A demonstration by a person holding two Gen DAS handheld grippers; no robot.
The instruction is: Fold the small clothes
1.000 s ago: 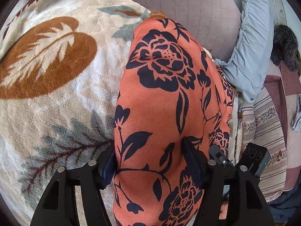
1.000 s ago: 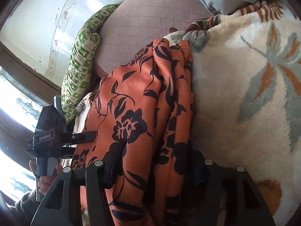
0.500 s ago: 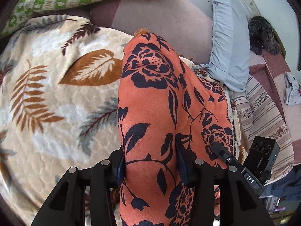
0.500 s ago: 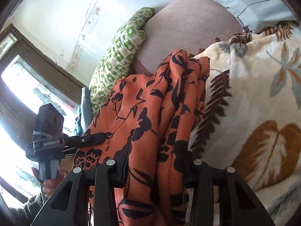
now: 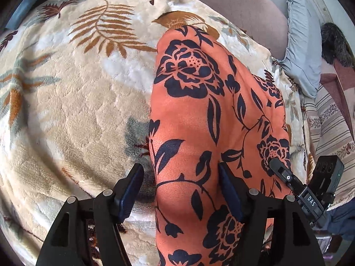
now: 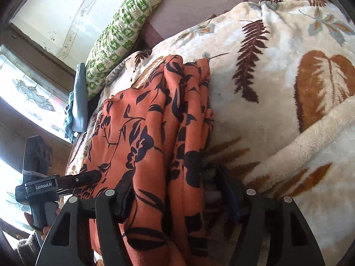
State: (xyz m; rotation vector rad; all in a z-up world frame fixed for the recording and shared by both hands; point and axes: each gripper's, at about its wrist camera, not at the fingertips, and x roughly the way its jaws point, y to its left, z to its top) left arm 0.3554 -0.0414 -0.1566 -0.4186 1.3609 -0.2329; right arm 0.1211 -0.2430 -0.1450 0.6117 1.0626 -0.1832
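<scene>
Bed: a cream blanket (image 5: pixel 73 115) with brown fern fronds and grey-blue leaves is covering it, plush and lumpy, rising in a thick fold at the right of the right wrist view.

Garment (image 5: pixel 206 122): orange cloth with a dark navy flower print, lying on the blanket in a long folded strip, bunched in lengthwise pleats along its right edge in the right wrist view.

Left gripper (image 5: pixel 179 190): its jaws are opening and standing spread. The garment's near end is lying between them. The left pad is clear of the cloth; the right pad is at the cloth's edge, and I cannot tell whether it is touching.

Right gripper (image 6: pixel 175 190): its jaws are opening too. The pleated edge is passing between them, with a gap showing by the right pad; the left pad is against the cloth.

Hand (image 6: pixel 37 223): gripping the left gripper's handle at the lower left of the right wrist view, a grey sleeve below it.

Room: a green-patterned pillow (image 6: pixel 119 33) is leaning at the head of the bed beside a mauve cushion (image 6: pixel 206 2). A pale blue pillow (image 5: pixel 304 53), a dark furry thing (image 5: pixel 335 42) and a striped cover (image 5: pixel 330 130) are sitting past the blanket's right edge. Bright patterned window panes (image 6: pixel 28 97) in a dark wood frame are standing under a pale wall.
</scene>
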